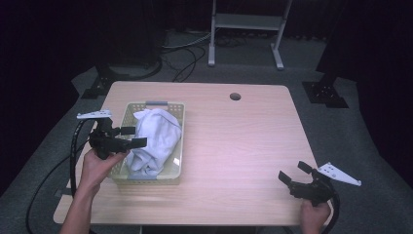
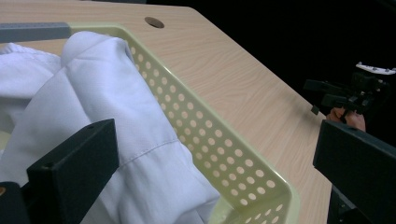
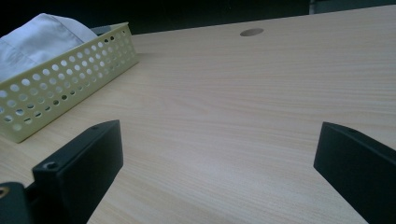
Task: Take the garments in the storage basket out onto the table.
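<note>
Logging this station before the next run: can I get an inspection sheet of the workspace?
Surface: wooden table, round hole near far edge.
Job's things: white cloth heaped in perforated yellow basket.
Clutter: nothing seen.
Grippers: left gripper open, jaws over the basket's left rim by the cloth; right gripper open, at the table's near right corner.
Cables: black cable trailing from left gripper; more on floor.
Surroundings: grey floor, white frame legs, dark backdrop.

No text, label, brand, number or sign can be read on anything here.
</note>
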Action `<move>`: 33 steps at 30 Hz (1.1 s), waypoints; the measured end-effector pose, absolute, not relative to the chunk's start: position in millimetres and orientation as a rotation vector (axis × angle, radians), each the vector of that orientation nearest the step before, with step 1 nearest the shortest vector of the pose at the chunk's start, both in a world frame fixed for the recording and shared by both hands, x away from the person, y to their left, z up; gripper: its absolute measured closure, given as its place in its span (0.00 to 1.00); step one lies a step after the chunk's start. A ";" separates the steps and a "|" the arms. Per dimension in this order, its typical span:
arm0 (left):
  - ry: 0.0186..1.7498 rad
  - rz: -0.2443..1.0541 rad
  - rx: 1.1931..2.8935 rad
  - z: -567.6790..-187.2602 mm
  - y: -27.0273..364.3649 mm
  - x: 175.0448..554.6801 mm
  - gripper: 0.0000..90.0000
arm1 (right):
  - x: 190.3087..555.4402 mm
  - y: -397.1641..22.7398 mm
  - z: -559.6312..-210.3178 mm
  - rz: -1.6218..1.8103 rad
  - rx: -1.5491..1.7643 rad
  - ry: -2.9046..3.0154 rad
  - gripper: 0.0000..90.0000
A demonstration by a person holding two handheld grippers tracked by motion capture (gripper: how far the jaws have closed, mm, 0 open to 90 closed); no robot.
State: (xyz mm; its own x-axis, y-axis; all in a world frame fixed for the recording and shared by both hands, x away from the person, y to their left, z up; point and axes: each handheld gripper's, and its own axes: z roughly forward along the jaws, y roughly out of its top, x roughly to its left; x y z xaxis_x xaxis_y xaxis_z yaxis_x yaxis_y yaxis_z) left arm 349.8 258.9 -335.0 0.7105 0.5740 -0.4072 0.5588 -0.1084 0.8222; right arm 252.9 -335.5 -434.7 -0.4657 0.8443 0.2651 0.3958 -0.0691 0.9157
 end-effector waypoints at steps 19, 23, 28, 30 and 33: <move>0.983 0.010 1.787 -343.1 258.0 369.8 0.00 | 252.7 -333.7 -434.3 1.543 1.307 1.835 0.01; 0.999 -0.014 1.796 -347.7 256.2 375.0 0.00 | 252.4 -333.6 -434.2 1.546 1.304 1.835 0.01; 1.038 -0.016 1.814 -351.6 254.8 378.5 0.00 | 252.3 -333.7 -434.2 1.550 1.297 1.839 0.01; 1.051 -0.018 1.823 -353.2 254.3 379.9 0.00 | 252.3 -333.8 -434.1 1.552 1.294 1.840 0.01; 1.066 -0.011 1.833 -354.9 252.3 381.2 0.00 | 252.3 -333.7 -434.1 1.554 1.290 1.842 0.01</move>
State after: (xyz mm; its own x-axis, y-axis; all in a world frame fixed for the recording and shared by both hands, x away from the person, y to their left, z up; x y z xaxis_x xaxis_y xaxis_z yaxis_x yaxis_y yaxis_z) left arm 381.2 252.3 -354.9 0.6155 0.6571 -0.4352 0.6657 -0.1378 0.7334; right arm 252.3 -333.7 -434.1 -0.4908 0.8354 0.2474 0.3845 -0.0472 0.9219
